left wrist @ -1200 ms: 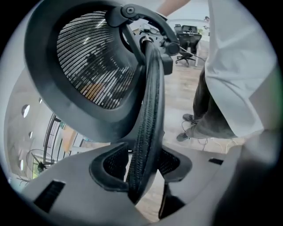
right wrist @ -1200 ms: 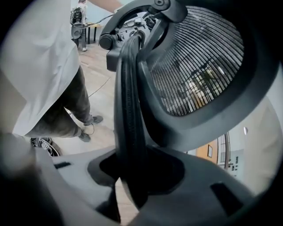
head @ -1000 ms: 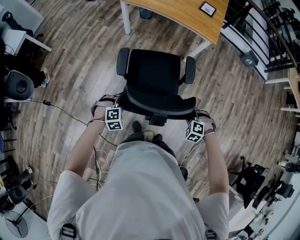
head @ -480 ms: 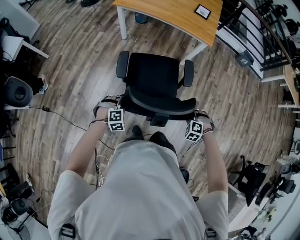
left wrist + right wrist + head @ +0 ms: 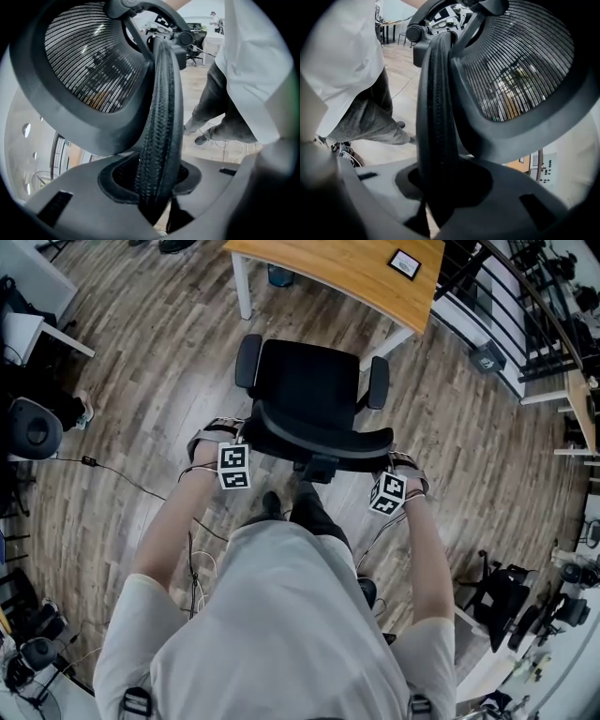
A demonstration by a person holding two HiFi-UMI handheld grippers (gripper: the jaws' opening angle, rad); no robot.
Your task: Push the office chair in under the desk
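Note:
A black office chair [image 5: 314, 385] stands on the wood floor, its seat facing the wooden desk [image 5: 347, 268] just beyond it. The person stands behind the chair's curved backrest [image 5: 323, 439]. My left gripper [image 5: 249, 441] is shut on the backrest's left edge. The right gripper [image 5: 384, 463] is shut on its right edge. In the left gripper view the backrest's padded rim [image 5: 159, 117] runs between the jaws of the left gripper [image 5: 157, 187]. In the right gripper view the rim [image 5: 436, 117] sits the same way in the right gripper [image 5: 440, 187].
A white desk leg [image 5: 242, 287] stands left of the chair and a small black item [image 5: 405, 262] lies on the desk. A railing [image 5: 506, 306] runs at the right. Cables [image 5: 122, 474] trail on the floor at left. Another dark chair [image 5: 497, 601] is at lower right.
The chair has rolled slightly closer to the desk with both grippers on its backrest. The person's leg has stepped forward behind it.

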